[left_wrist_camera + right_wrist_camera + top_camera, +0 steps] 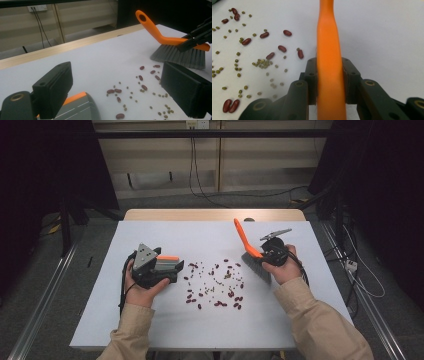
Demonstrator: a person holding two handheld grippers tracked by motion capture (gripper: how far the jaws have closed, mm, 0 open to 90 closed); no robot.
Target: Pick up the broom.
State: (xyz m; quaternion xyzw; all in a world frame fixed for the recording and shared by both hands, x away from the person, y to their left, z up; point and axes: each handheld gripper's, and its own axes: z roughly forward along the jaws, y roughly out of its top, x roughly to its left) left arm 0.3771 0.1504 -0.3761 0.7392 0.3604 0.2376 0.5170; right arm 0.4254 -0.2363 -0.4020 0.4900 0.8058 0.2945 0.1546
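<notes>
- Brush [248, 251] handle sits clamped in right gripper [329, 75]; sweep beans [216, 285] leftward with low bristles.
- Left gripper [159, 266] grips dustpan [169, 263]; keep its lip flat.

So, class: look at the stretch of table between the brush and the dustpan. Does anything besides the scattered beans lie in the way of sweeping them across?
Nothing visible does. The brush, clamped in the right gripper, sits right of the beans; the dustpan at the left gripper waits on their left. Between them lies bare white table.

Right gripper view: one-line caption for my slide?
Right claw shut on orange plastic brush handle, with red and green beans scattered on the white table.
</notes>
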